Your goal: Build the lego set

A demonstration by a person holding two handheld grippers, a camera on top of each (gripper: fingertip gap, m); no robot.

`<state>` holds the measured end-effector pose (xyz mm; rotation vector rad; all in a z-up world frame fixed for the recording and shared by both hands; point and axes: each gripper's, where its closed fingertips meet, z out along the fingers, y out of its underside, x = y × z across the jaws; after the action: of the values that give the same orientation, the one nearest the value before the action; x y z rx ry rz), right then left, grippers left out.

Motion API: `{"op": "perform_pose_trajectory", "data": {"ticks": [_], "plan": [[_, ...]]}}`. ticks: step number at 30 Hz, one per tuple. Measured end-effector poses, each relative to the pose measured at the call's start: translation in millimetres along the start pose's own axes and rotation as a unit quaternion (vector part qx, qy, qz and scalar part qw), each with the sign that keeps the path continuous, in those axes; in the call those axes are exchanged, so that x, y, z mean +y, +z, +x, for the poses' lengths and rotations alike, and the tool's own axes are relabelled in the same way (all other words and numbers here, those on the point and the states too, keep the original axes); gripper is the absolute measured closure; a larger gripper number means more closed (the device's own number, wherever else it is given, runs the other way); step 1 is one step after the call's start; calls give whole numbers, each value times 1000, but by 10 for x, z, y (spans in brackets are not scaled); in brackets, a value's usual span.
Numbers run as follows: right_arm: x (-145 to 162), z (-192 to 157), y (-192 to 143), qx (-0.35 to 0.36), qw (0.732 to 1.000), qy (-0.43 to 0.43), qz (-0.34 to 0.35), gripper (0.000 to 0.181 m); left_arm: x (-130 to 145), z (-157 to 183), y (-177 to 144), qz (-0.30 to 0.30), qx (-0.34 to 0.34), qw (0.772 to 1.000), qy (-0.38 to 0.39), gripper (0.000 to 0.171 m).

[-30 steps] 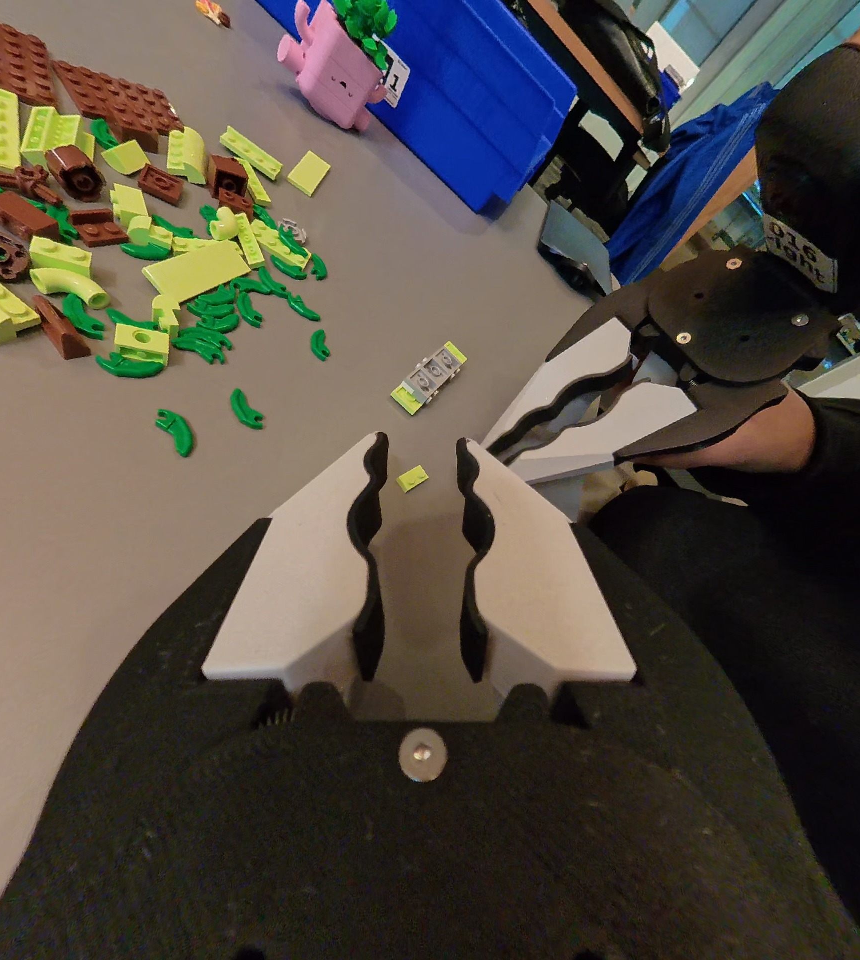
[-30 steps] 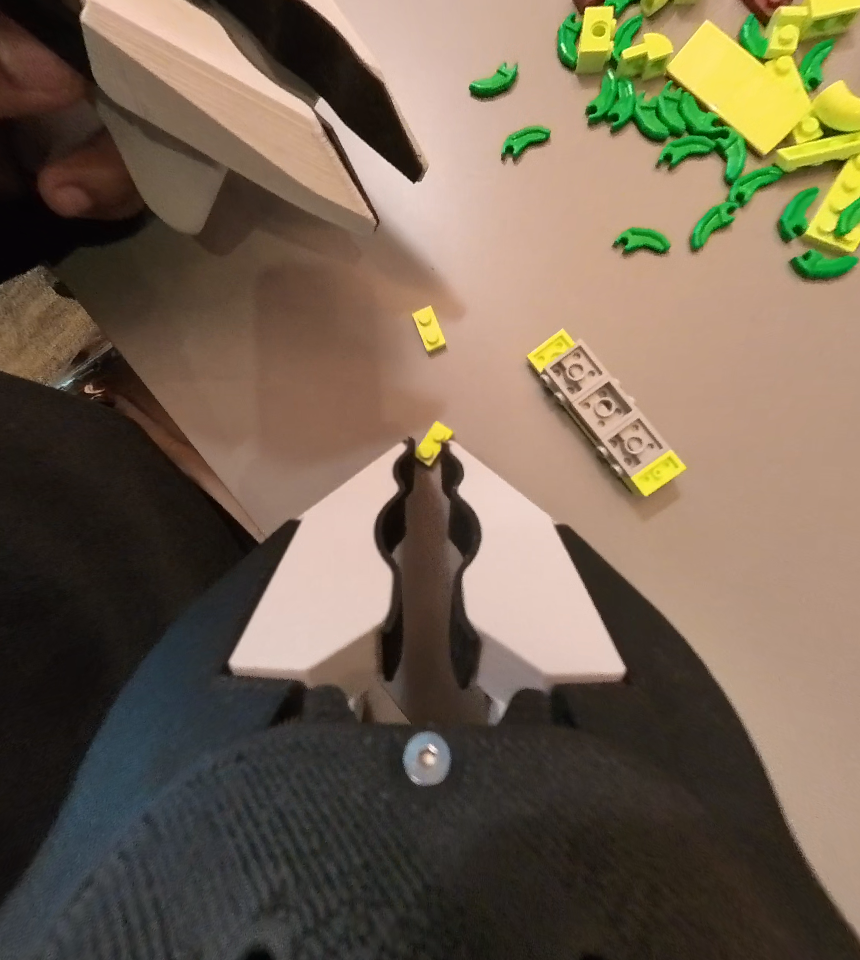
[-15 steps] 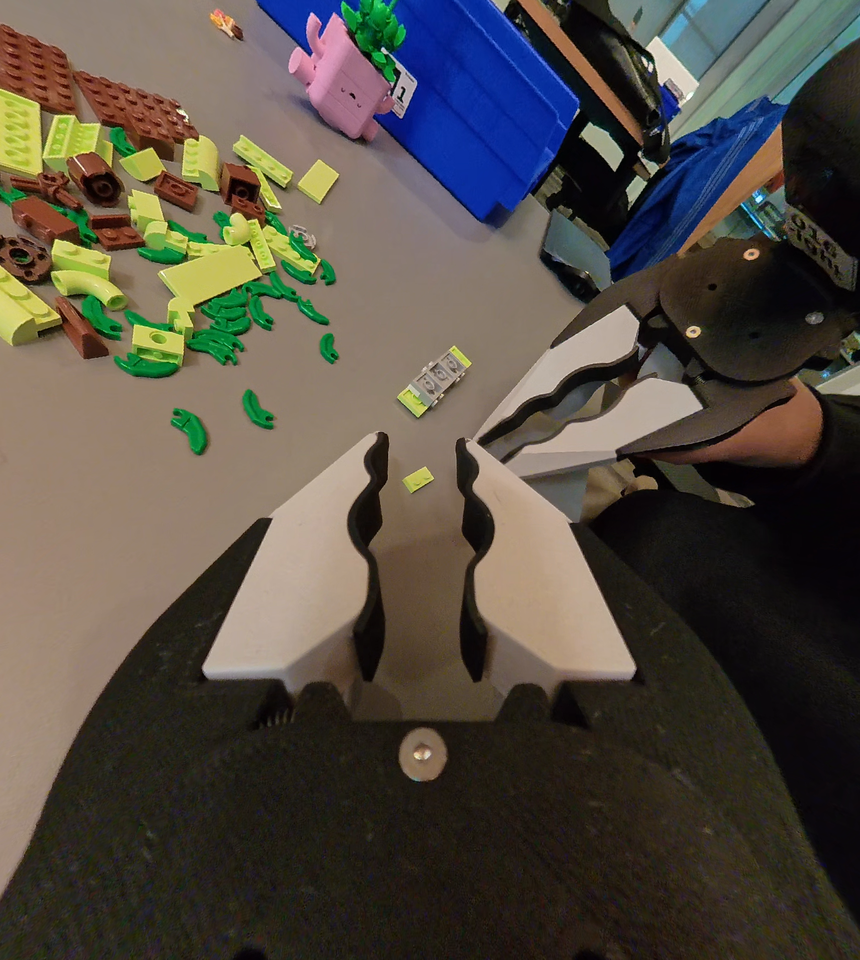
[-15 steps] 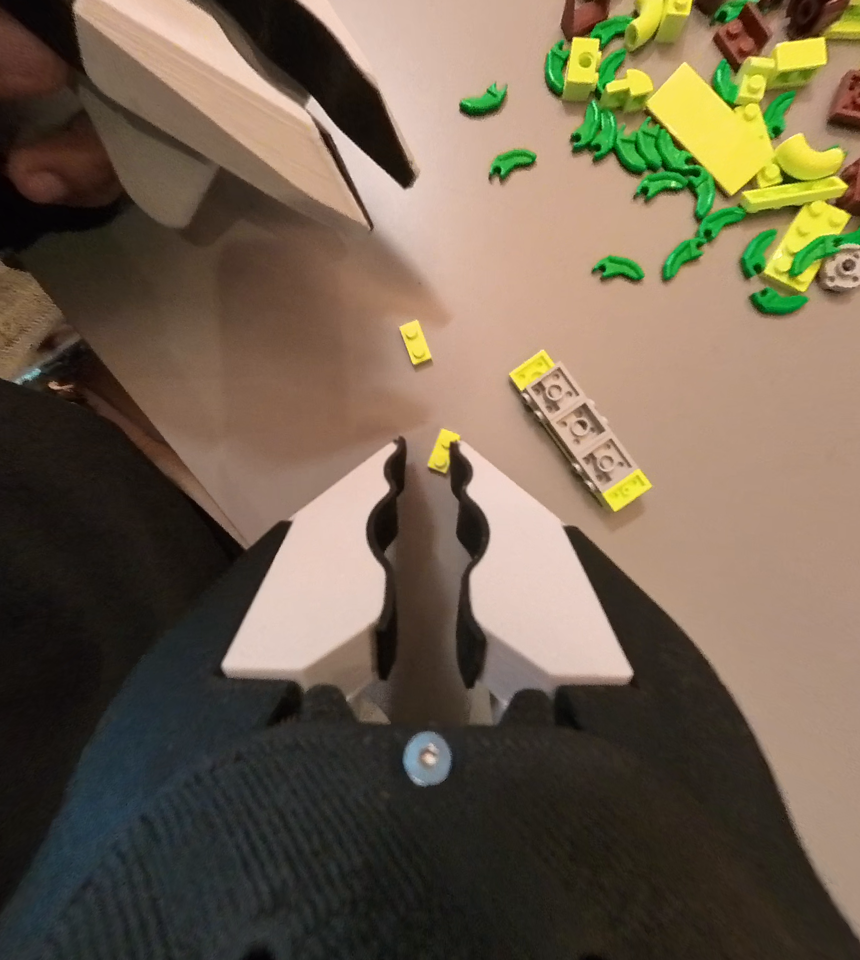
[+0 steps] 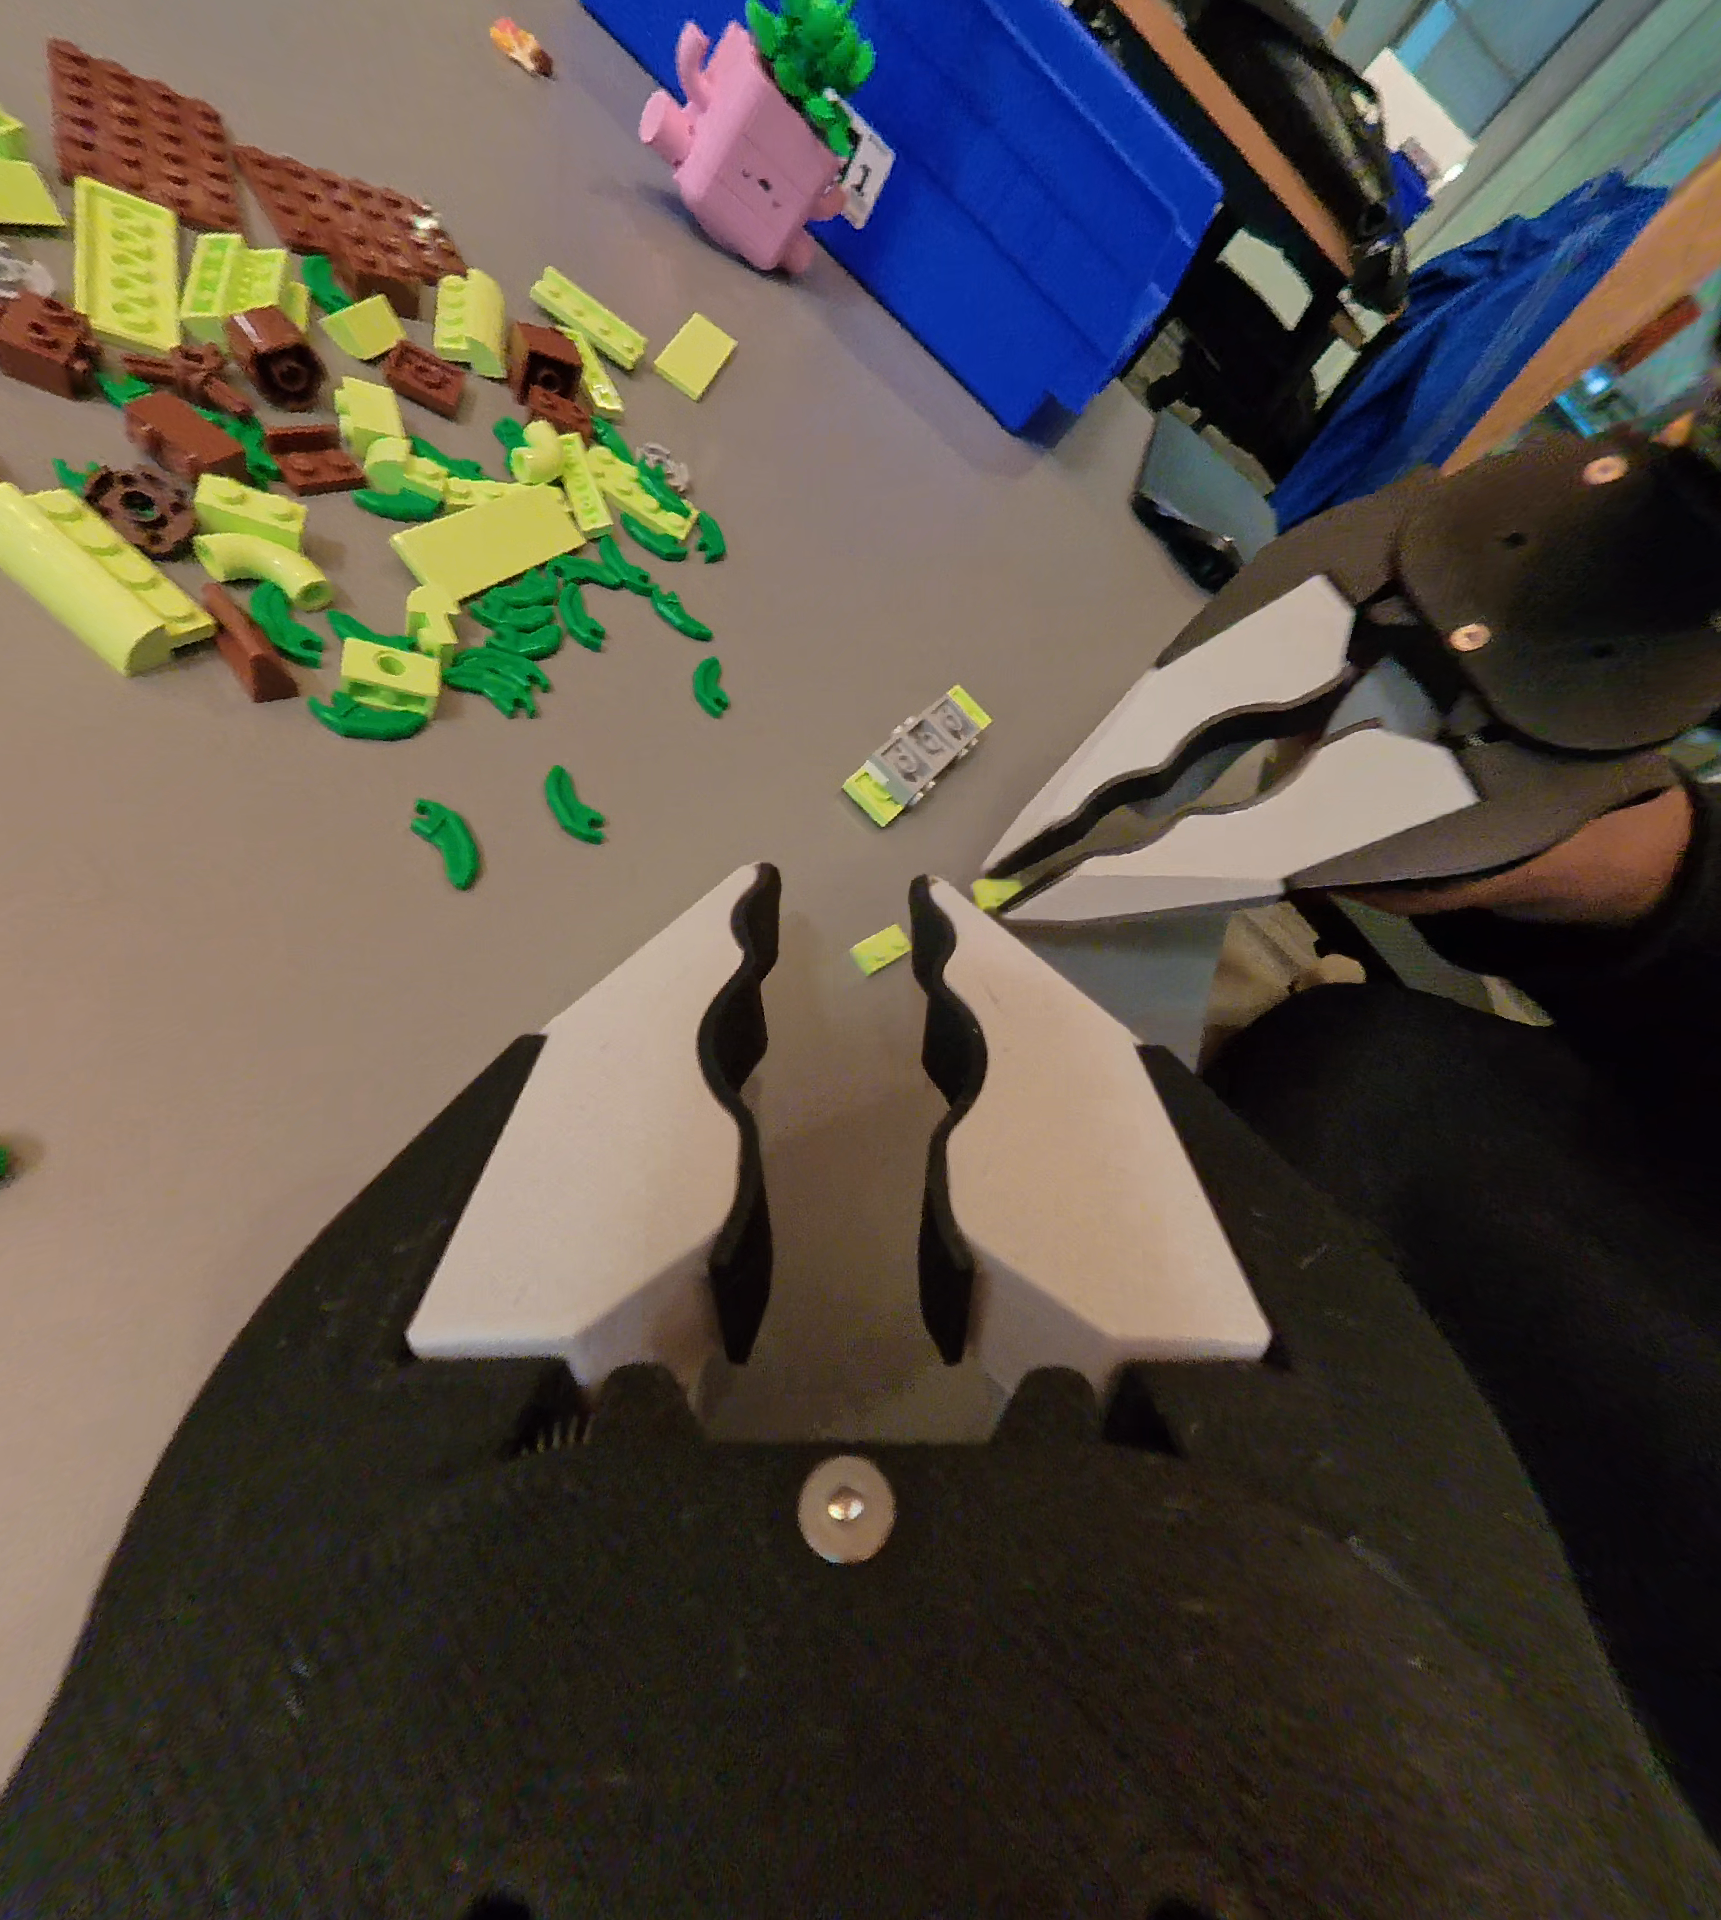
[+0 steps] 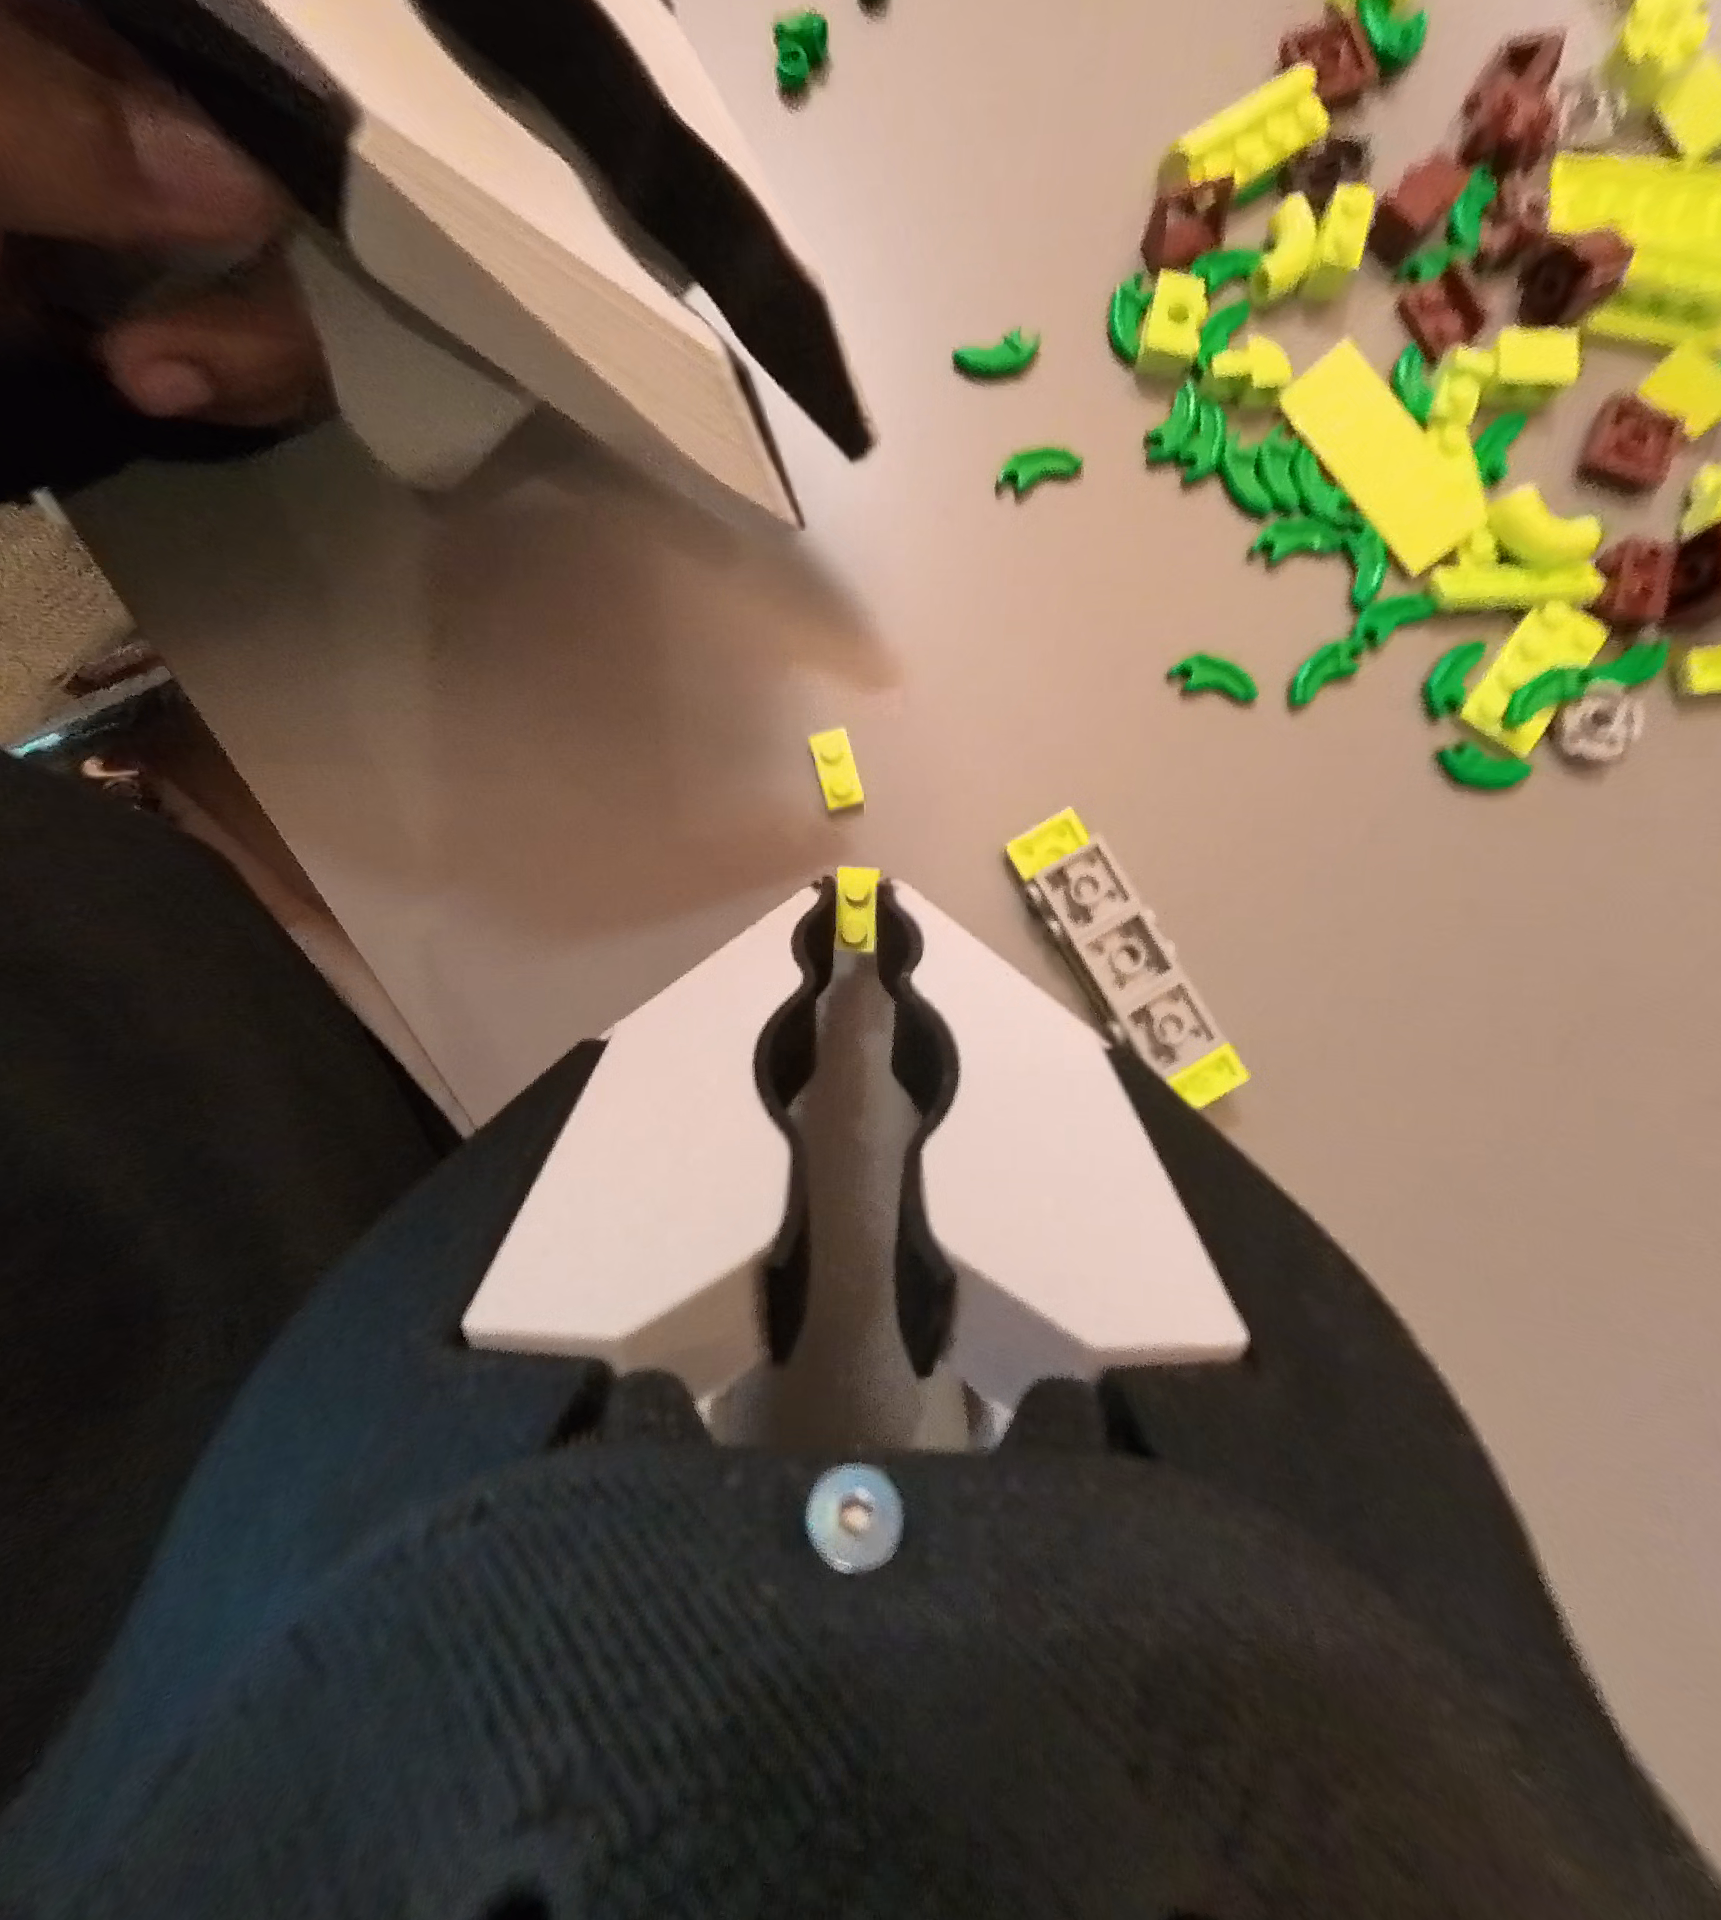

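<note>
The right gripper (image 6: 856,891) is closed on a small lime two-stud plate (image 6: 857,911), pinched at the very tips of its fingers with the studs facing the camera; the left wrist view shows the same pinch from the side, the lime plate (image 5: 993,891) peeking out at the tips of the right gripper (image 5: 1003,883). The left gripper (image 5: 843,883) has its fingers parted with nothing between them, hovering above the grey table (image 5: 160,987). A second small lime plate (image 6: 837,770) lies flat on the table just ahead of the right gripper's tips, apart from them; in the left wrist view that second plate (image 5: 880,949) sits just beside the left gripper's right fingertip (image 5: 923,904), contact not determinable. A grey sub-assembly with lime end pieces (image 6: 1126,956), three grey units in a row, lies on the table just to the right of the right gripper, near both small plates. The loose pile of lime, brown and green pieces (image 5: 316,468) is spread farther out on the table, well apart from both grippers. A pink built figure with a green top (image 5: 757,177) stands beyond the pile, beside a blue bin (image 5: 1022,239). The right wrist view is somewhat motion-blurred.
</note>
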<state>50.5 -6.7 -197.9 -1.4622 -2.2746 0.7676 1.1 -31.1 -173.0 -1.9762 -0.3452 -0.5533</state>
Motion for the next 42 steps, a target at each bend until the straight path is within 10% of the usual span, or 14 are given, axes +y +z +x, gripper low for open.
{"op": "perform_pose_trajectory", "data": {"ticks": [42], "plan": [[-181, -75, 293, -104, 985, -112, -79, 177, -40, -71, -73, 13, 2, 1000, -15, 150]]}}
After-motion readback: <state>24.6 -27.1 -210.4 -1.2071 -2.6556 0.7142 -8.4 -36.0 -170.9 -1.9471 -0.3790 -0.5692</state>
